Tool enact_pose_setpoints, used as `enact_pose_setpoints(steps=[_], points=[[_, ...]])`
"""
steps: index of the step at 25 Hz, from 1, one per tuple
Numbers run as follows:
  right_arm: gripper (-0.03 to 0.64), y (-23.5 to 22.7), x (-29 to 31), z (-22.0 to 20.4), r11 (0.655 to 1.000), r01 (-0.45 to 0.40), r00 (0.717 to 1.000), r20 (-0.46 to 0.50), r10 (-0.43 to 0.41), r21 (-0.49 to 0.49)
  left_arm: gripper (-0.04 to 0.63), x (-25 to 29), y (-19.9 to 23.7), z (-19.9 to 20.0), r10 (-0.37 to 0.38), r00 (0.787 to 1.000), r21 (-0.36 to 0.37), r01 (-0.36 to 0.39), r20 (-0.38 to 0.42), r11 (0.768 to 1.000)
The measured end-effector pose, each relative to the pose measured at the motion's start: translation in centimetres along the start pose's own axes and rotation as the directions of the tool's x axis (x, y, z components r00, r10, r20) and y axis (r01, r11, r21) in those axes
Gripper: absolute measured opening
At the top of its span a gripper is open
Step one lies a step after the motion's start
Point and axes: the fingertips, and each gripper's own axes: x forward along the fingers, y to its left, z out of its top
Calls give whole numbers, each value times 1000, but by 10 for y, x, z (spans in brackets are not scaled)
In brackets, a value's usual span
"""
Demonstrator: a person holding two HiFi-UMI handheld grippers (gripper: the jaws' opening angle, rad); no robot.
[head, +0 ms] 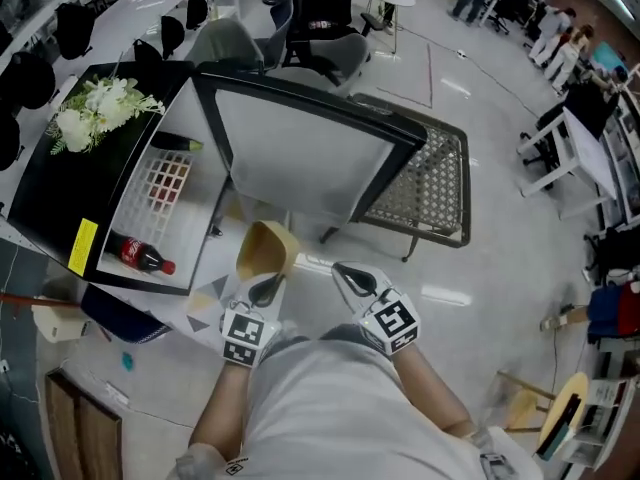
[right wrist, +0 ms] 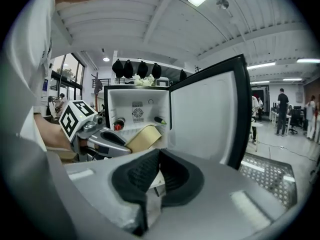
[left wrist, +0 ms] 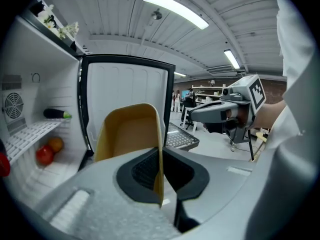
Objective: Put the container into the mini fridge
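A tan open container (head: 265, 251) hangs in front of the open mini fridge (head: 60, 188), its side wall pinched by my left gripper (head: 270, 282). In the left gripper view the thin container wall (left wrist: 127, 134) stands upright between the shut jaws of the left gripper (left wrist: 160, 184), just short of the fridge opening (left wrist: 35, 134). My right gripper (head: 342, 271) sits a little to the right of the container, shut, with nothing in it. The right gripper view shows the right gripper (right wrist: 157, 176) with its pads together, and the container (right wrist: 144, 136) before the fridge interior (right wrist: 137, 109).
The fridge door (head: 300, 153) stands wide open to the right. Inside are a cola bottle (head: 140, 256), red and orange fruit (left wrist: 45, 154) under a wire shelf (left wrist: 27, 134), and a dark item (left wrist: 56, 114) on it. Flowers (head: 100, 108) top the fridge. A mesh rack (head: 425, 183) stands behind the door.
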Motion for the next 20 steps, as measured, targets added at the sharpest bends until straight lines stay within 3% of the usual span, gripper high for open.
enact_pose_setpoints(steps=[8, 12, 20], points=[[3, 20, 59, 12, 987, -154, 988, -32, 153, -54, 17, -22, 39, -20, 119, 992, -70, -121, -41, 990], [3, 29, 91, 10, 971, -230, 973, -16, 230, -68, 17, -26, 61, -38, 188, 980, -71, -193, -65, 979], [3, 30, 137, 19, 900, -418, 908, -69, 412, -123, 17, -16, 98, -53, 329, 936, -161, -346, -122, 924]])
